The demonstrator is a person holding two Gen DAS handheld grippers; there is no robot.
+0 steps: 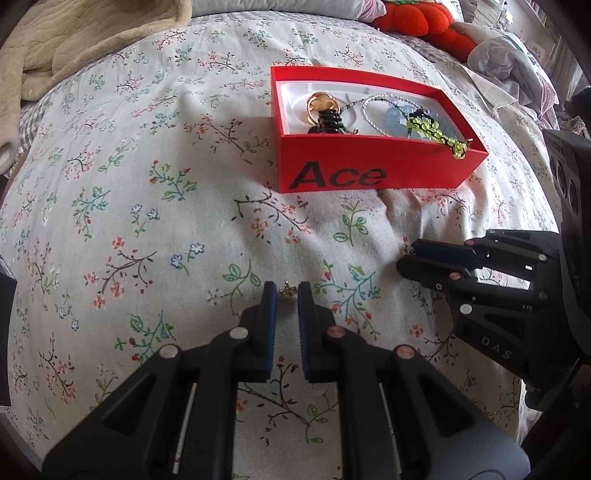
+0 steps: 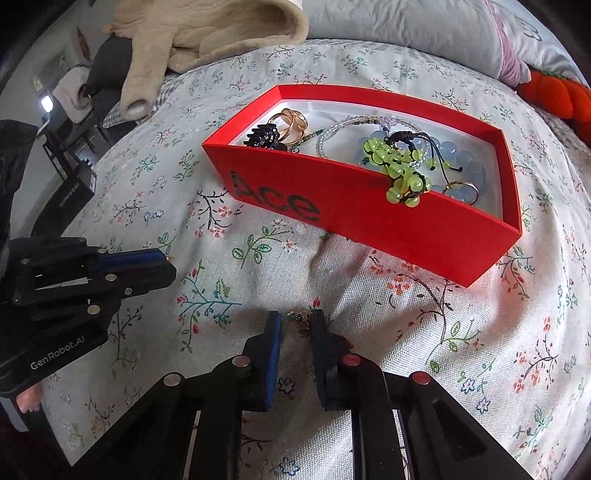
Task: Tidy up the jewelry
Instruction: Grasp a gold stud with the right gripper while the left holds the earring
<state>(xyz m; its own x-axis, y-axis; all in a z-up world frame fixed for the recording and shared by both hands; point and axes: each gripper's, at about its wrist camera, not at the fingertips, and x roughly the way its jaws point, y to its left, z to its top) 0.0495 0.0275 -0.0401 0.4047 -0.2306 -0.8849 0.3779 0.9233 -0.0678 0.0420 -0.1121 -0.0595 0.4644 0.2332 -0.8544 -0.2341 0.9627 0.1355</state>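
Place: a bedroom in a home — the whole work surface is a made bed.
Bedding: a floral bedsheet (image 1: 155, 206) printed with small sprigs and blossoms, over a grey checked layer at the edge.
Throw: a cream fleece blanket (image 1: 74, 44) bunched at the head of the bed.
Pillow: a grey pillow (image 2: 406, 26) with a pink trim.
Soft toy: an orange-red plush (image 1: 417, 18) lying by the pillow.
Beyond the bed: a dark chair (image 2: 74, 96) draped with clothing — ordinary household clutter.
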